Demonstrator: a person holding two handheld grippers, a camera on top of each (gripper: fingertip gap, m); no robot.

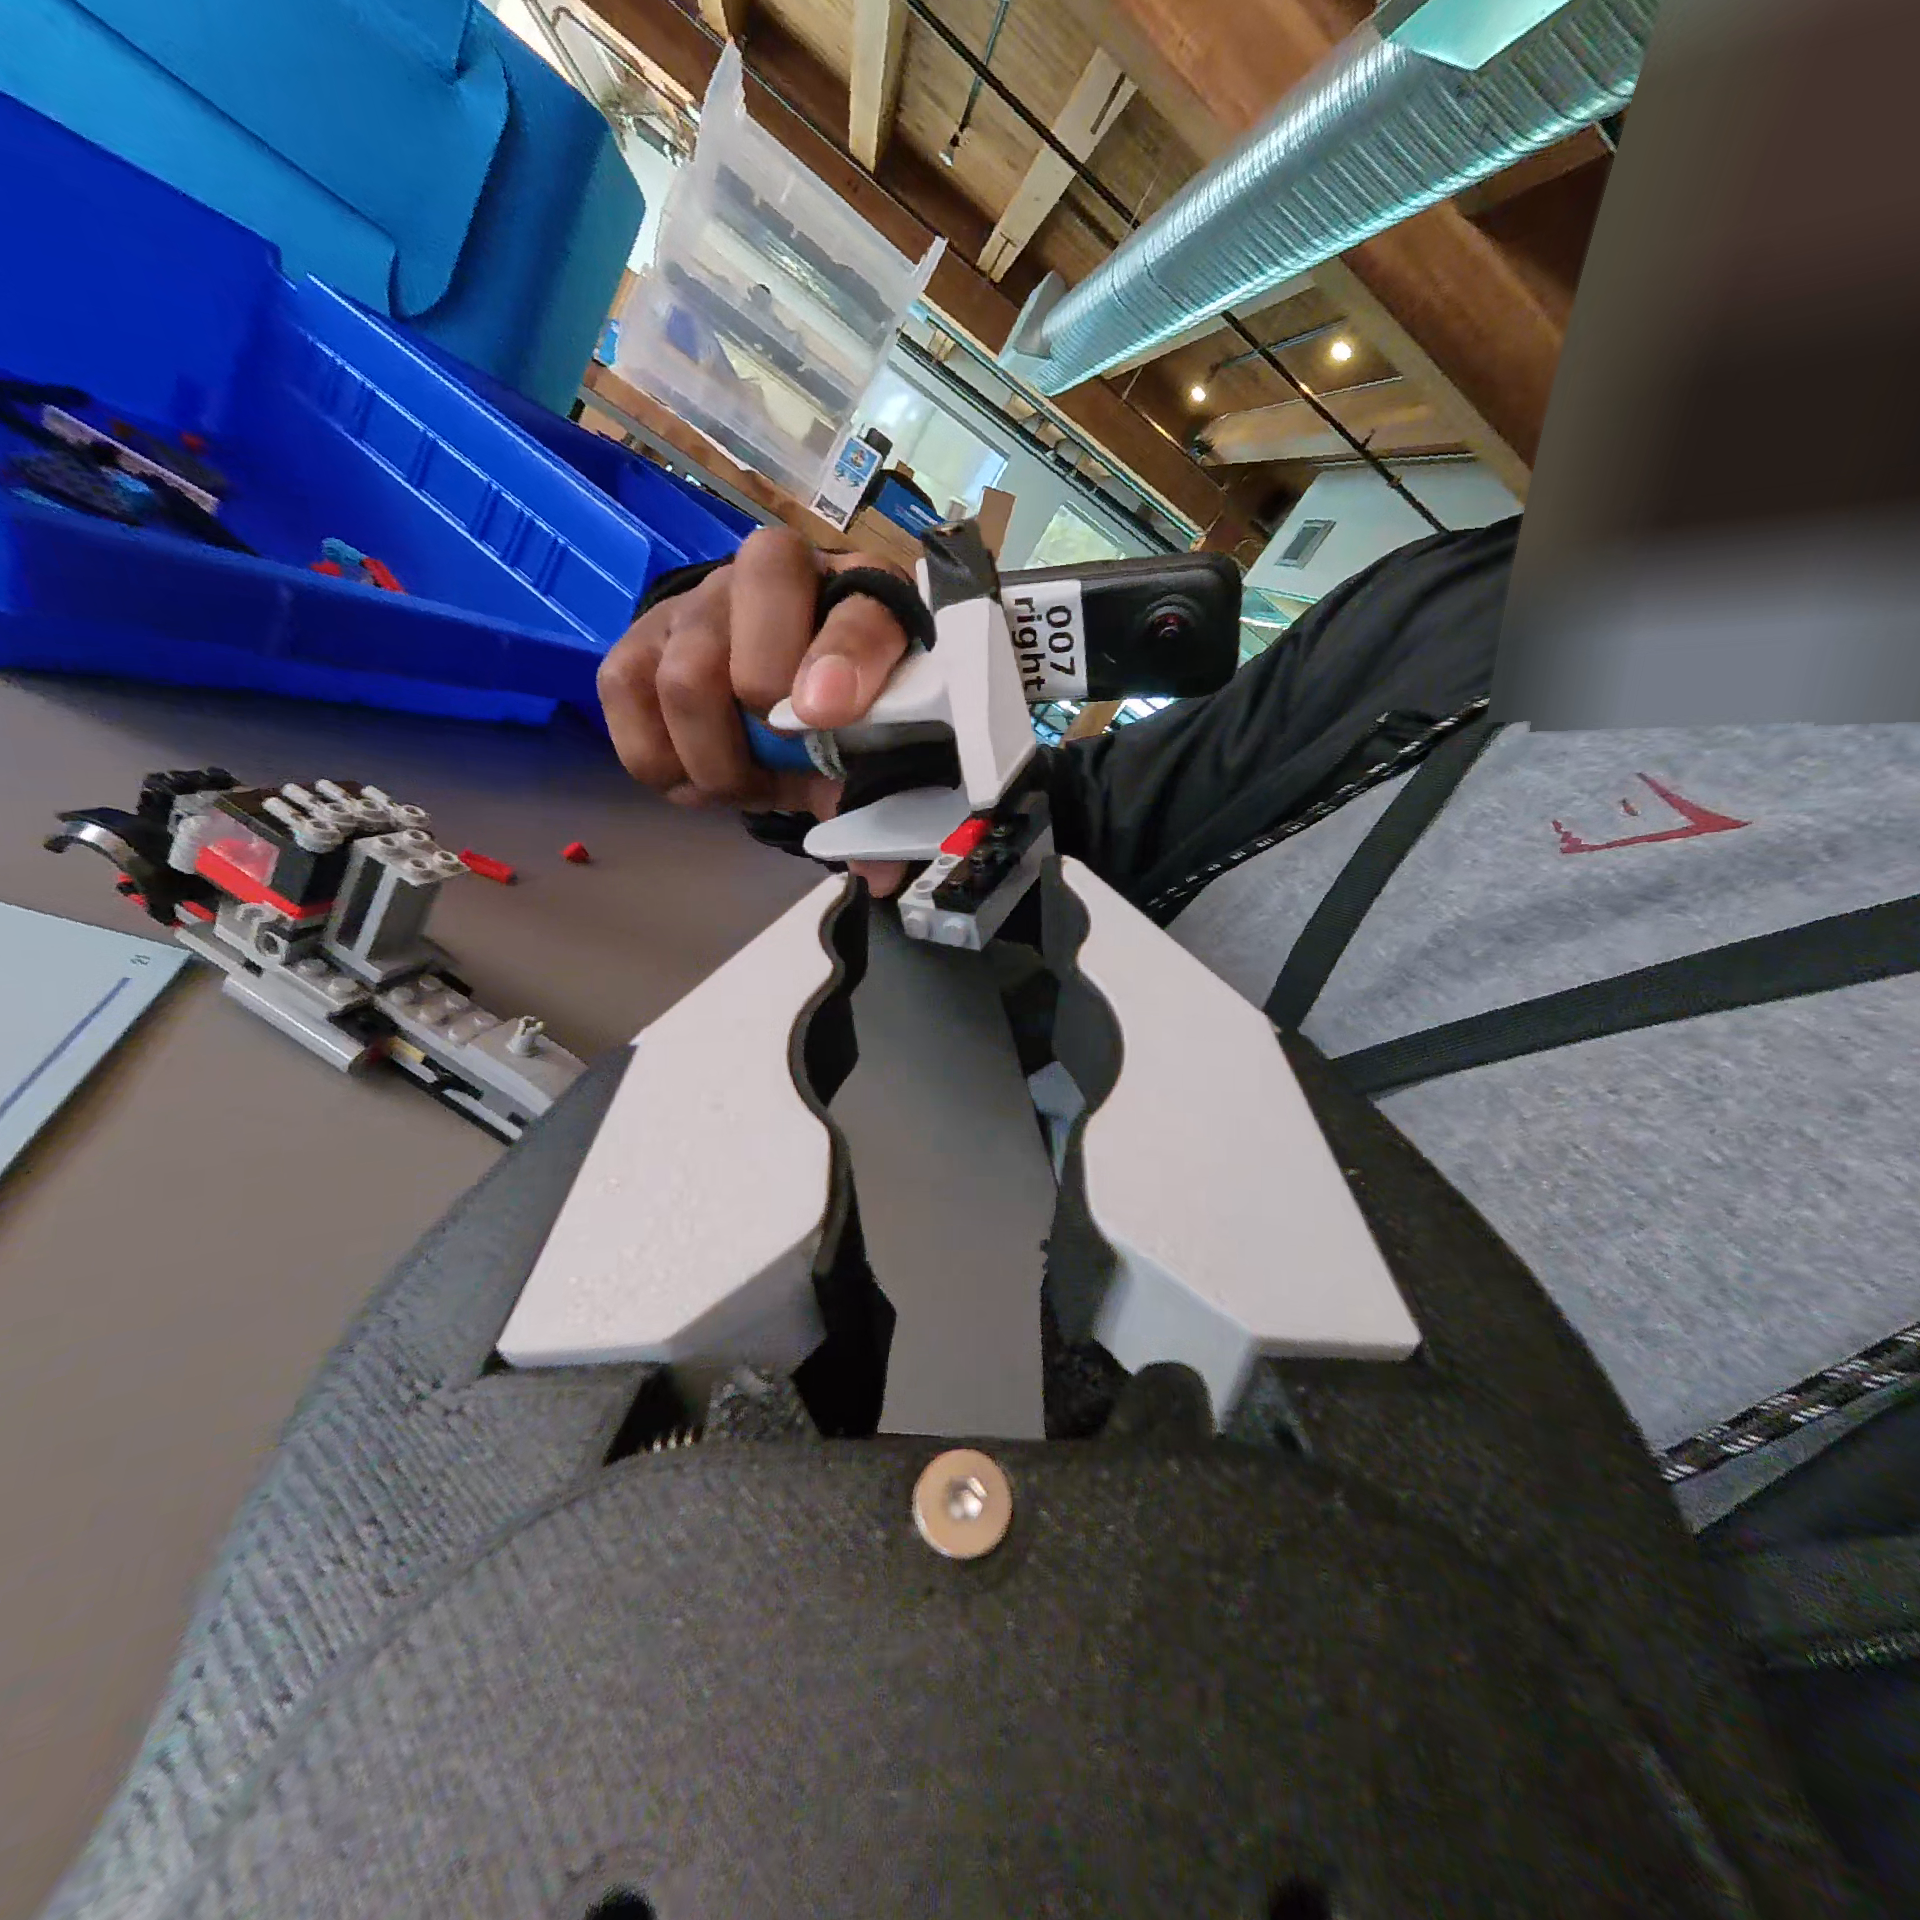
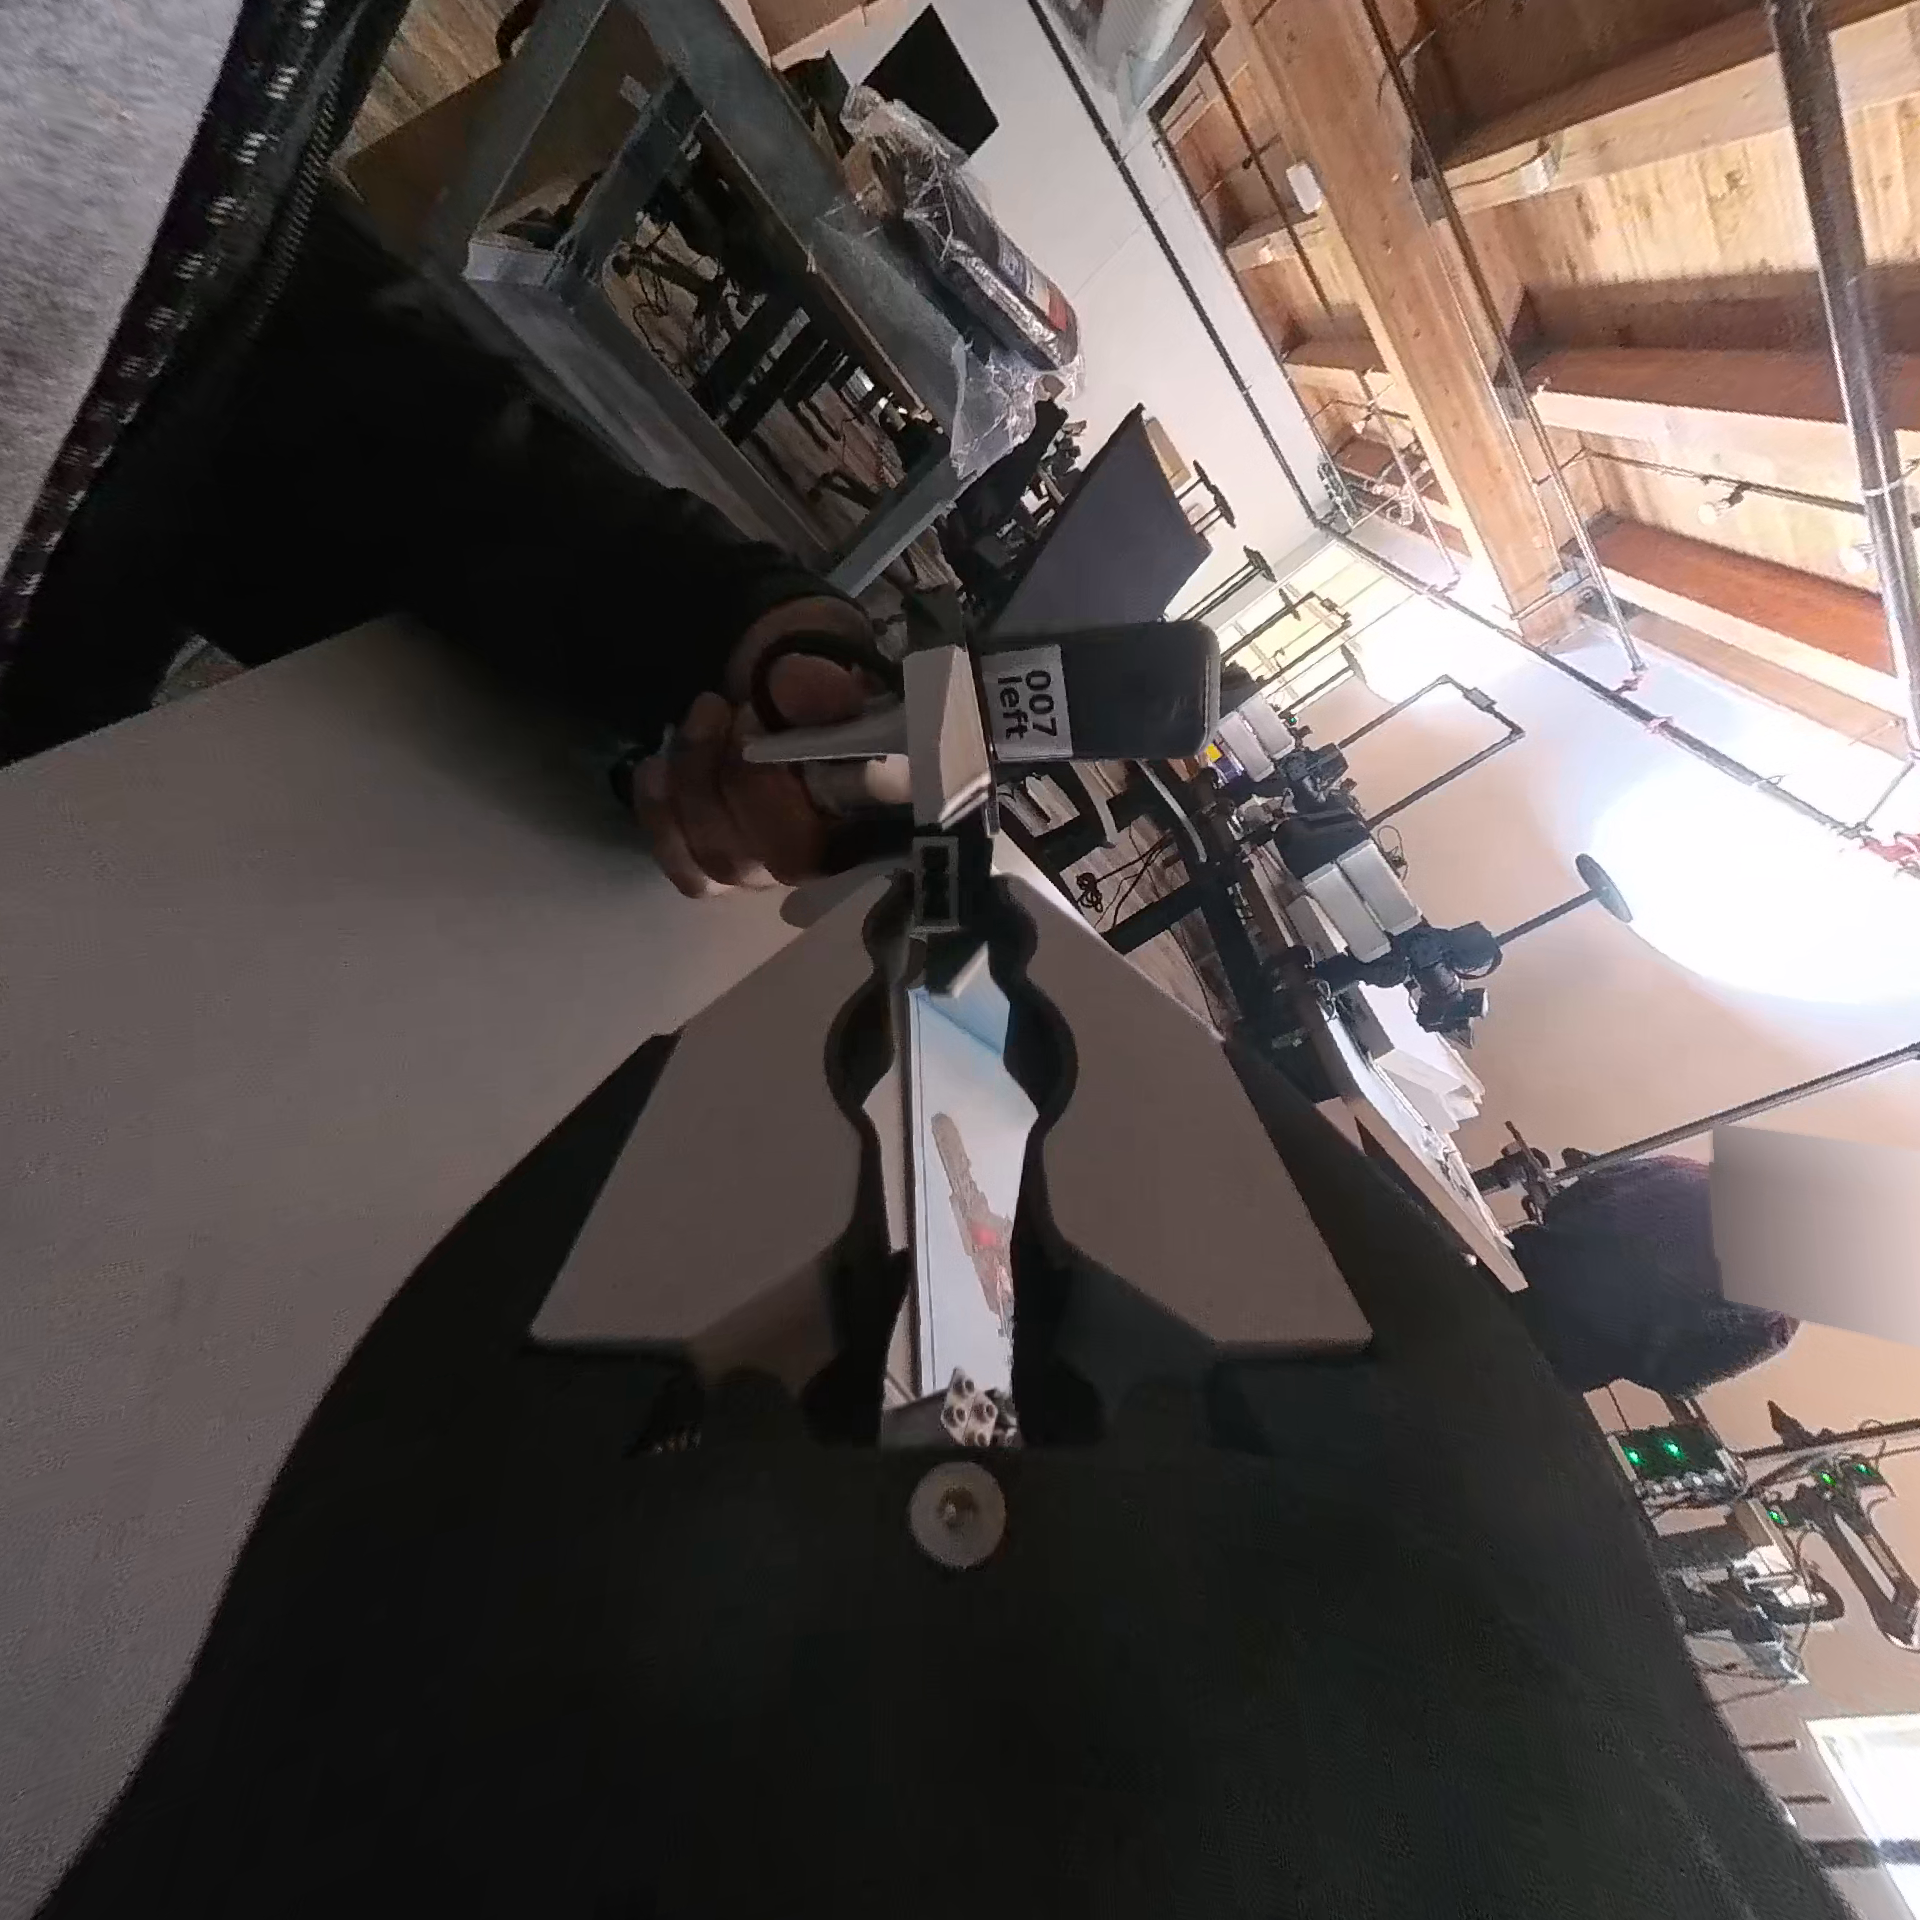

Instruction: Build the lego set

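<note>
Between both gripper tips: small lego sub-assembly, pinched.

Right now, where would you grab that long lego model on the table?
Come from above and pinch the model across its low grey base, mid-length: those long sides look flat and parallel; the top is knobbly.

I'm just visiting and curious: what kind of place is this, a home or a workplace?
Probably a workshop or lab in an open loft: exposed wooden ceiling beams, a silver air duct, and benches crowded with cameras and equipment.
</note>
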